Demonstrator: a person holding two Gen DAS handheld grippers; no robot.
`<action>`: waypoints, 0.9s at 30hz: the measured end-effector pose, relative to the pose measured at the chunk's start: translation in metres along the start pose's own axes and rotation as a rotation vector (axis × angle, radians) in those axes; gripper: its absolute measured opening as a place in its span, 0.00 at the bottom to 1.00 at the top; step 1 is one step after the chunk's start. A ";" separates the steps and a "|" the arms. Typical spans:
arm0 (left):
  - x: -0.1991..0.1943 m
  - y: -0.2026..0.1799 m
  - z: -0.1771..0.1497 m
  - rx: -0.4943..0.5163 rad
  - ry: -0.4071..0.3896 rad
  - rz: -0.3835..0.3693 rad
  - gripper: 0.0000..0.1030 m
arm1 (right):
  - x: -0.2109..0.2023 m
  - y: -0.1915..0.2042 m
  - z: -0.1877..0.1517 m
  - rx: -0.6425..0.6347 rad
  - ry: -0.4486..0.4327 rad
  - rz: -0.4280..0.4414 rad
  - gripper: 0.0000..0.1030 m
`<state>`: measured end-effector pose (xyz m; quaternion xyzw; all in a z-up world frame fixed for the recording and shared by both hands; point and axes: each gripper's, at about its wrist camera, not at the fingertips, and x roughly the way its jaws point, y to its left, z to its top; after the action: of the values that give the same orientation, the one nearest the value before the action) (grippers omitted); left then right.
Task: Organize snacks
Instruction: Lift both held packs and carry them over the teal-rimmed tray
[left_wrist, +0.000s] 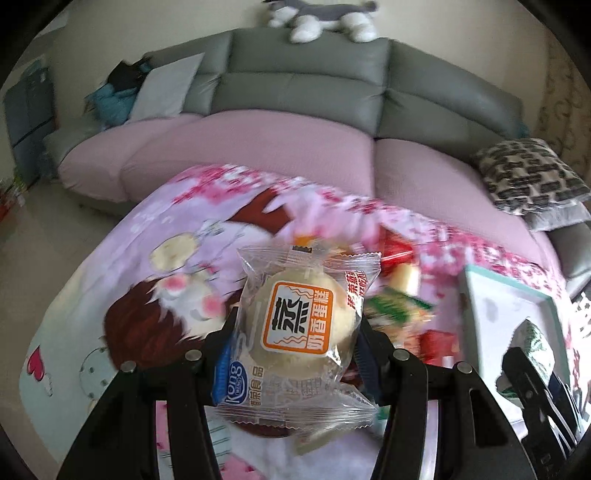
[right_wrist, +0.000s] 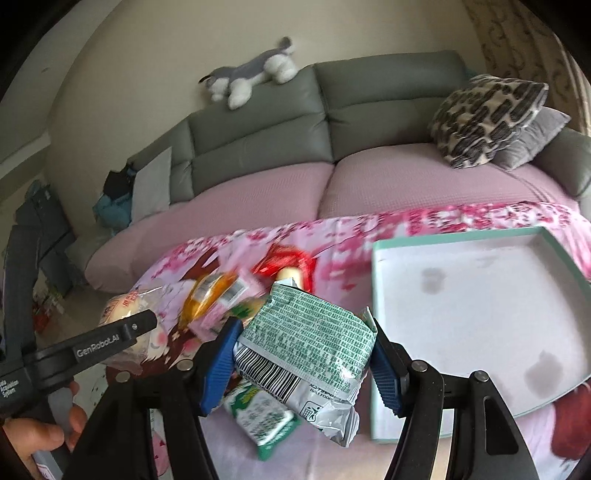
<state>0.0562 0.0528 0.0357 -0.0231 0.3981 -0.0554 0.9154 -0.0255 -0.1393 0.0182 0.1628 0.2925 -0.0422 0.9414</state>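
The left gripper (left_wrist: 297, 325) pinches a steamed cake packet (left_wrist: 301, 328) between its jaws, lifted above the floral cloth (left_wrist: 155, 236). The right gripper (right_wrist: 304, 354) pinches a green-printed packet (right_wrist: 310, 341); right of its jaws the tray (right_wrist: 480, 295) lies open, its near edge (right_wrist: 373, 332) just beside the right jaw. Left of them, loose snacks (right_wrist: 214, 295) crowd the cloth.

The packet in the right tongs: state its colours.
Green and white print with a black barcode on the packet, clearest in the right wrist view.

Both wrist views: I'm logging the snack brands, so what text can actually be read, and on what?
"蒸" and "奶香蛋糕": orange label on cake packet.
"Kong": blue logo, same packet.
"GenRobot.AI": left gripper arm.
"DALI FOOD", cut off: green snack packet.
Its green print and barcode digits: too small.
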 end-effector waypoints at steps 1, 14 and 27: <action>-0.002 -0.009 0.002 0.014 -0.009 -0.015 0.56 | -0.002 -0.006 0.002 0.009 -0.005 -0.011 0.67; -0.005 -0.122 0.001 0.188 -0.045 -0.159 0.56 | -0.020 -0.095 0.023 0.132 -0.035 -0.177 0.67; 0.015 -0.202 -0.015 0.327 -0.028 -0.214 0.56 | -0.018 -0.156 0.036 0.196 -0.033 -0.284 0.67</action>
<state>0.0387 -0.1493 0.0317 0.0832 0.3660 -0.2159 0.9014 -0.0480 -0.2981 0.0119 0.2101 0.2914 -0.2057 0.9103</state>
